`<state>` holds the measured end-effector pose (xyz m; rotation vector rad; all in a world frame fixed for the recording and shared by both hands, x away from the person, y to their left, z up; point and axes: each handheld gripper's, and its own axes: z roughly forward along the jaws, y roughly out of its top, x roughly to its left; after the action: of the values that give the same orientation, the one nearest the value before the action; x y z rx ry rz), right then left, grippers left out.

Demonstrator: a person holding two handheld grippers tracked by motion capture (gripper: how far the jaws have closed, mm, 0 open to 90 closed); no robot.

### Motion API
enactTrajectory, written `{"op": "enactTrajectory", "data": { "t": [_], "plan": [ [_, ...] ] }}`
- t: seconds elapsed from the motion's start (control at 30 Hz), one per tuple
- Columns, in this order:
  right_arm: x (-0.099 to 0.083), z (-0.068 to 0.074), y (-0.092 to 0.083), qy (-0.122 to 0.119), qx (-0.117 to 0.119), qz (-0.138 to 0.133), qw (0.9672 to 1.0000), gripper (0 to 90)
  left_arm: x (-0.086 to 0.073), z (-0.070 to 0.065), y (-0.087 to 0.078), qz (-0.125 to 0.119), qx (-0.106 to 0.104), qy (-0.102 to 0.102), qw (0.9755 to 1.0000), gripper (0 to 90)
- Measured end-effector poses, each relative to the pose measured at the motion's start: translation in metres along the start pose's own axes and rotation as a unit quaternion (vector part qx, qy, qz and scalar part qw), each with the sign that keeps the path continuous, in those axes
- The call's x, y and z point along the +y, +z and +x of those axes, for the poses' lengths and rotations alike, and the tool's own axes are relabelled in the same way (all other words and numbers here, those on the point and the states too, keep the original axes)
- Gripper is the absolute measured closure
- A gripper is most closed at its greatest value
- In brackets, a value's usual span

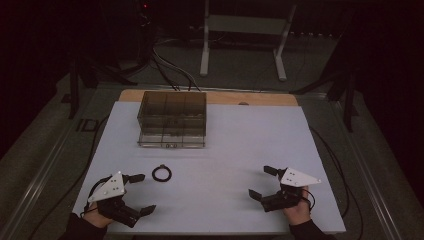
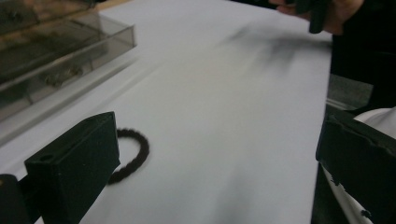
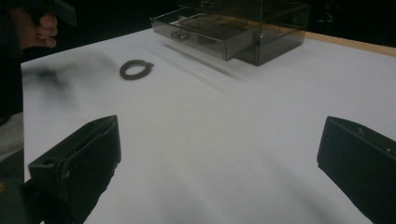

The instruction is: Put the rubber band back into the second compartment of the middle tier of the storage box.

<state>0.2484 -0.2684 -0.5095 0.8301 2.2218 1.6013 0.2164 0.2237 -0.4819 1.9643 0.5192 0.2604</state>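
Left gripper [image 1: 142, 193] (agape) — hair tie [image 1: 161, 173] near

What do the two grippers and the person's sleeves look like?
Both the left gripper and the right gripper are black, each with two blocky jaws and a pale three-cornered plate on top. A thin dark cable trails from each. The sleeves are dark.

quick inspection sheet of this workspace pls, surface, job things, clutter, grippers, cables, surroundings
surface: white sheet over a wooden table, wood edge showing at the back
job's things: black hair tie lying flat near the left gripper, untouched; clear drawer box at the back, bottom drawer pulled out
clutter: nothing seen
grippers: left gripper and right gripper both open, empty, low over the near edge
cables: black cables run on the floor behind the box; a cable trails right of the sheet
surroundings: dark room, white table frame behind
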Motion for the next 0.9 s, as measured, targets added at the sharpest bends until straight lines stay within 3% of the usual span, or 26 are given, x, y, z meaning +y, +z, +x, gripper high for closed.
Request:
{"op": "enactTrajectory", "data": {
  "t": [0.23, 0.9],
  "plan": [
    [0.0, 0.001, 0.001, 0.0, 0.001, -0.001, 1.0, 0.0, 0.014, -0.003, -0.003, -0.012, -0.004, 0.014, 0.9998, 0.4],
    [0.0, 0.0, 0.001, 0.007, 0.002, -0.004, 1.0, 0.0, 0.034, 0.005, -0.005, -0.03, 0.012, 0.012, 0.9994, 0.4]
  ]
}}
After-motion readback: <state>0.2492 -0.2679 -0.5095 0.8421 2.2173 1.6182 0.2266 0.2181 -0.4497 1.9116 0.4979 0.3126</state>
